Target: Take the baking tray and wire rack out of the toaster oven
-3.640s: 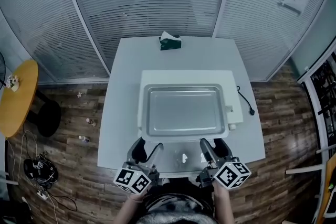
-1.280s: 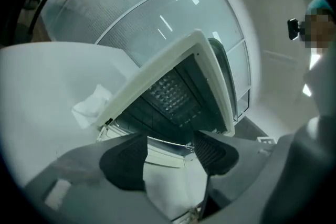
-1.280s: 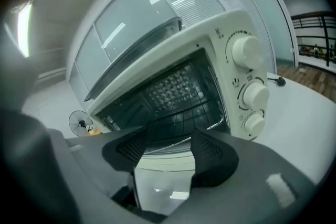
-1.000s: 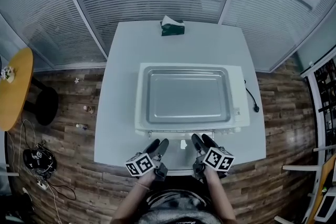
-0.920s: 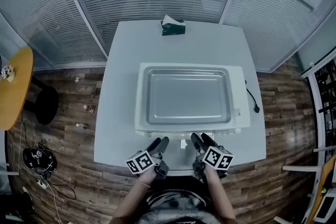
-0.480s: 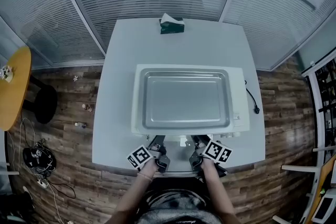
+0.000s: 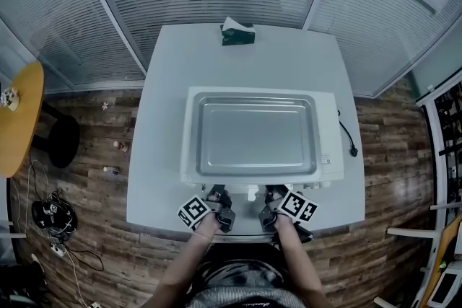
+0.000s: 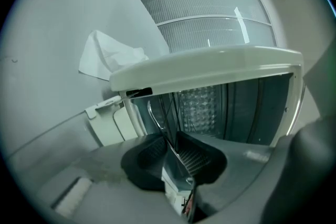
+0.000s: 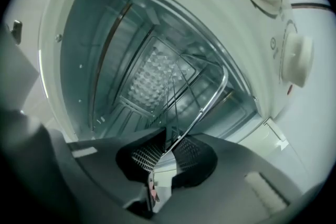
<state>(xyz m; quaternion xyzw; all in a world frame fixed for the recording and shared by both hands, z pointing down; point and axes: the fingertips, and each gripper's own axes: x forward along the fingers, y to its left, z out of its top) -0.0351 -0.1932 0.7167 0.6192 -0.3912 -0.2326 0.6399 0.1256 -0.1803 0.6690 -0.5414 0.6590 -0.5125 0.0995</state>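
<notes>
A white toaster oven (image 7: 328, 155) stands on the table with a silver baking tray (image 7: 256, 135) lying on its top. Its door hangs open toward me. Both grippers are at the oven's mouth. My left gripper (image 7: 216, 197) (image 8: 176, 152) is closing its jaws on the front bar of the wire rack (image 8: 157, 118), and the pads press on the wire. My right gripper (image 7: 273, 197) (image 9: 169, 150) is closing likewise on the same rack's front rod (image 9: 210, 97), to the right. The rack still sits inside the oven's cavity.
A green tissue box (image 7: 237, 33) stands at the table's far edge. The oven's cord (image 7: 346, 137) trails off to the right. The control knob (image 9: 296, 60) is just right of the opening. A yellow round table (image 7: 18, 119) stands on the left.
Both grippers moved forward and down to the oven's mouth. Their jaws, wide apart a second ago, have come together on the rack's front bar.
</notes>
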